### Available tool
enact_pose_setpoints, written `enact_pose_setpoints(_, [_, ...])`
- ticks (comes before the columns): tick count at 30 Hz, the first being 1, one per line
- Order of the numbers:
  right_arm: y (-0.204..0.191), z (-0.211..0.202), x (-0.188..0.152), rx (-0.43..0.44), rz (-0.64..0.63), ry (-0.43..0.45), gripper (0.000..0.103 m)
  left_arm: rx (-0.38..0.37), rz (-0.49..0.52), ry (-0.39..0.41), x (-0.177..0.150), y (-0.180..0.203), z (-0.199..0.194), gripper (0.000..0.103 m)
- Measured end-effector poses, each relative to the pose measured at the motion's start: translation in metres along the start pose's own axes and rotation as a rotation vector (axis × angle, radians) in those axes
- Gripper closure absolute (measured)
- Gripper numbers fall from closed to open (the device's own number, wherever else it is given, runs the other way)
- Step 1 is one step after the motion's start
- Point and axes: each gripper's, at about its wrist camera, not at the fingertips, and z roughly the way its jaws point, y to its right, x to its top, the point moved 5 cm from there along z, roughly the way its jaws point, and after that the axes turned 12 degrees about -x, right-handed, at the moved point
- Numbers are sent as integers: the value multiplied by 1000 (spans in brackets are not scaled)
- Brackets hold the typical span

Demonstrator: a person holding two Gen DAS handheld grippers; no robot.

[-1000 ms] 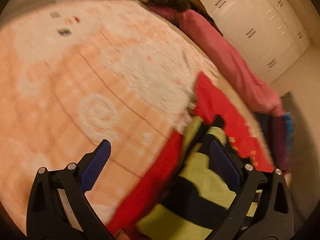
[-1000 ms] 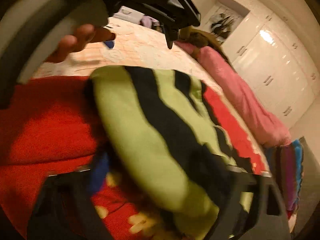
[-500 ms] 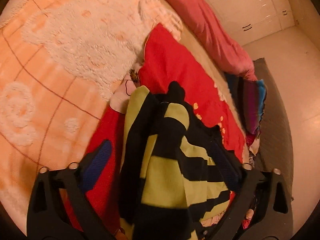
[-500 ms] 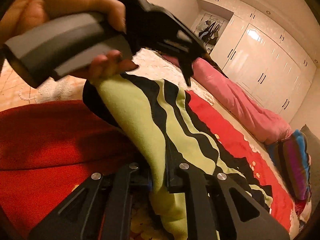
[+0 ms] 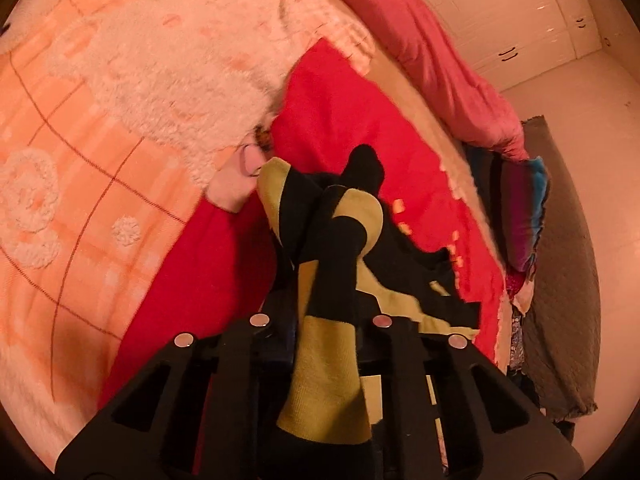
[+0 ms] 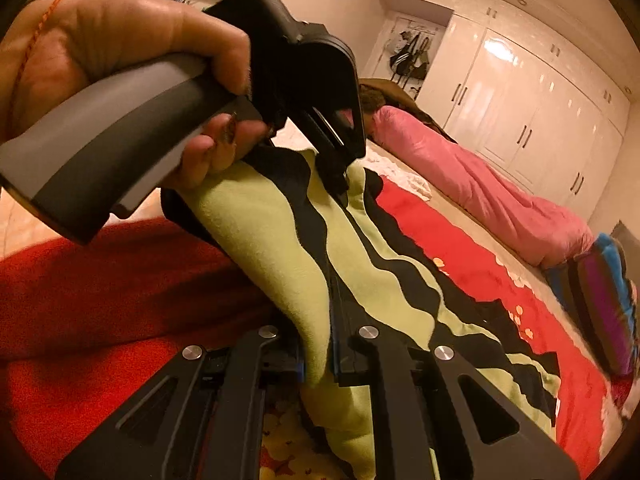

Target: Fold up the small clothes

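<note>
A yellow-green and black striped garment lies bunched on a red cloth spread over the bed. My left gripper has a fold of the garment between its jaws, which are closing and press on the cloth. In the right wrist view a person's hand holds that left gripper, its tip pinching the garment's far edge. My right gripper is shut on the near edge of the striped garment, which is pulled up between the two grippers above the red cloth.
An orange and white fluffy blanket covers the bed left of the red cloth. A rolled pink quilt lies along the far bed edge, a striped pillow at its end. White wardrobes line the wall; a grey mat lies on the floor.
My left gripper swung from the orange blanket over the striped garment and its wide jaws closed on a fold. My right gripper closed on the garment's near edge and lifted it a little.
</note>
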Motion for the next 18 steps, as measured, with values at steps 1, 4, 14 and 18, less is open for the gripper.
enact_pose_setpoints(1, [4,-2,1,-3,12,4,95,-6,14,8,0,11,-3,96])
enact_pose_setpoints(4, [22,-11,5,-21,51,19,95,-11,50,21,-1,39,-7,96])
enact_pose_setpoints(14, [112,-43,-18,-109,215,13,95,-12,158,7,-33,150,26,96])
enact_pose_setpoints(18, [132,-48,-49,-108,298,-60,95,46,228,-25,-62,183,60,89])
